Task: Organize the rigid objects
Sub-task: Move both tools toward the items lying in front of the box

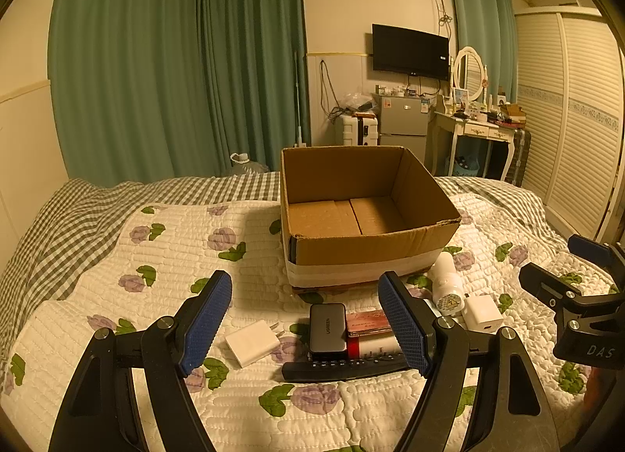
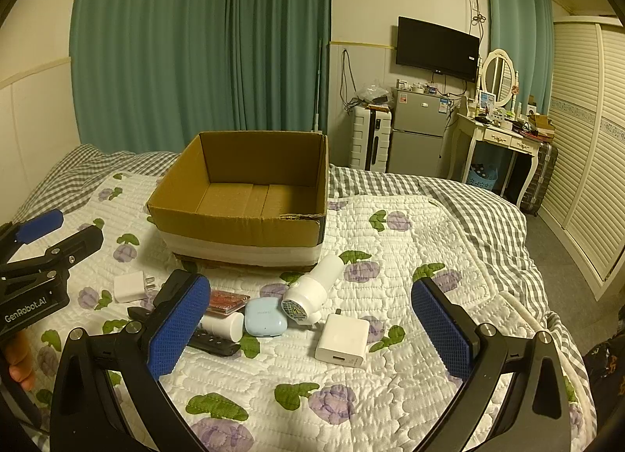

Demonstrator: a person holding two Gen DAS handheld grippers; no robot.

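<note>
An open cardboard box (image 1: 371, 252) (image 2: 242, 233) stands on the bed with nothing visible inside. In front of it lie small rigid items: a grey UGREEN charger (image 1: 328, 329), a flat white adapter (image 1: 252, 342) (image 2: 129, 286), a black remote (image 1: 343, 368) (image 2: 213, 342), a red packet (image 1: 367, 323) (image 2: 226, 302), a white tube (image 1: 375, 346) (image 2: 224, 325), a white bottle-shaped device (image 1: 447, 288) (image 2: 312, 292), a white cube charger (image 1: 482, 313) (image 2: 343, 340), and a light blue case (image 2: 265, 317). My left gripper (image 1: 308, 325) is open above the pile. My right gripper (image 2: 312, 333) is open over the cube charger.
The bed has a white floral quilt (image 2: 410, 256) over a grey checked sheet (image 1: 70, 217). Green curtains (image 1: 175, 61), a suitcase, a small fridge (image 2: 416, 135), a dressing table (image 2: 504, 139) and a wardrobe (image 2: 586, 139) stand beyond the bed.
</note>
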